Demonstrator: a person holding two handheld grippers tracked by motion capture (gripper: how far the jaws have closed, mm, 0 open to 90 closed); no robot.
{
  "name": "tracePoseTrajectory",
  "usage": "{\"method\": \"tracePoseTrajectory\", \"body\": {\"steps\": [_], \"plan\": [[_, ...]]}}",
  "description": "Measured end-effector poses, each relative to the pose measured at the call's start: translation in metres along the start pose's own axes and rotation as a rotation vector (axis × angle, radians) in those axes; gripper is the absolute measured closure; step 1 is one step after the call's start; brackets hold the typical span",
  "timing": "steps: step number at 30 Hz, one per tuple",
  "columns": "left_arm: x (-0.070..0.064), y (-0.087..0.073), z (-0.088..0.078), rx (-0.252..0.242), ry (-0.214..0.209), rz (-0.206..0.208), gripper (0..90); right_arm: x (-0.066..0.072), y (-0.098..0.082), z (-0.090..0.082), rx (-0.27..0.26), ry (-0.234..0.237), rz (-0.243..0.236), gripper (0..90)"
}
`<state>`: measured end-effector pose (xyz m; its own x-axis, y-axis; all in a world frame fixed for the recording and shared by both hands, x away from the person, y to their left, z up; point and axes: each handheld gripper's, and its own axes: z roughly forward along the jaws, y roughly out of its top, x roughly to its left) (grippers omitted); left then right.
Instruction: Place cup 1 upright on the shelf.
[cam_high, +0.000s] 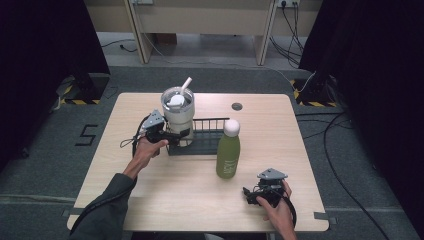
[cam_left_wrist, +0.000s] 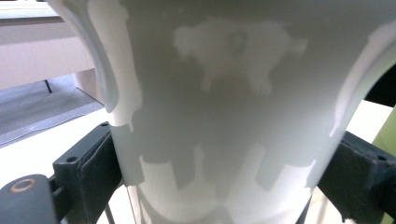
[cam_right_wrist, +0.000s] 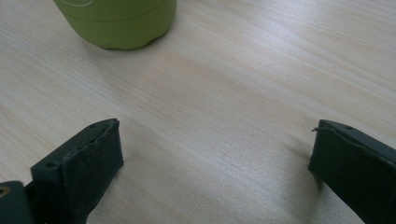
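Here: left gripper (cam_high: 176, 135) clamped on the white tumbler (cam_high: 178, 114).
The tumbler stands upright at the left end of the black wire rack (cam_high: 206, 134), its lower body pinched between both jaws. The right gripper (cam_high: 252, 194) rests spread apart on the table (cam_high: 280, 125), near the green bottle (cam_high: 228, 149).

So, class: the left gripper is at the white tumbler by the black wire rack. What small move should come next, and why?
Probably a short straight lift. The left gripper has its jaws closed on the white tumbler, which stands at the black wire rack; whether in it or beside it is unclear. Rising straight up first would likely clear the rack wires. The right gripper rests open near the green bottle.
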<state>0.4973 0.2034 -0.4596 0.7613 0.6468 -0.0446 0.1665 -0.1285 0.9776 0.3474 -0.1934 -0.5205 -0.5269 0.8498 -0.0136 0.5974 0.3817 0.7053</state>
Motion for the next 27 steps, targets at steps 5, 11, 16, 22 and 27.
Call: {"method": "tracePoseTrajectory", "body": {"steps": [5,11,16,22,27], "plan": [[0.002,0.001,-0.003,0.002,0.018,0.061,9.8,0.0,0.0,0.0,-0.002,-0.002,-0.001,2.5],[-0.004,0.002,-0.005,0.012,0.063,0.045,9.6,0.0,0.0,0.0,0.001,-0.001,-0.001,2.5],[-0.008,0.003,-0.007,0.019,0.099,0.061,9.9,0.0,0.0,0.0,0.0,-0.001,-0.001,2.5],[-0.011,0.002,-0.011,0.017,0.116,0.043,9.8,0.0,0.0,0.0,-0.001,-0.001,-0.001,2.5],[-0.012,0.001,-0.015,0.002,0.084,-0.037,9.5,0.0,0.0,0.0,-0.001,-0.002,0.0,2.5]]}}
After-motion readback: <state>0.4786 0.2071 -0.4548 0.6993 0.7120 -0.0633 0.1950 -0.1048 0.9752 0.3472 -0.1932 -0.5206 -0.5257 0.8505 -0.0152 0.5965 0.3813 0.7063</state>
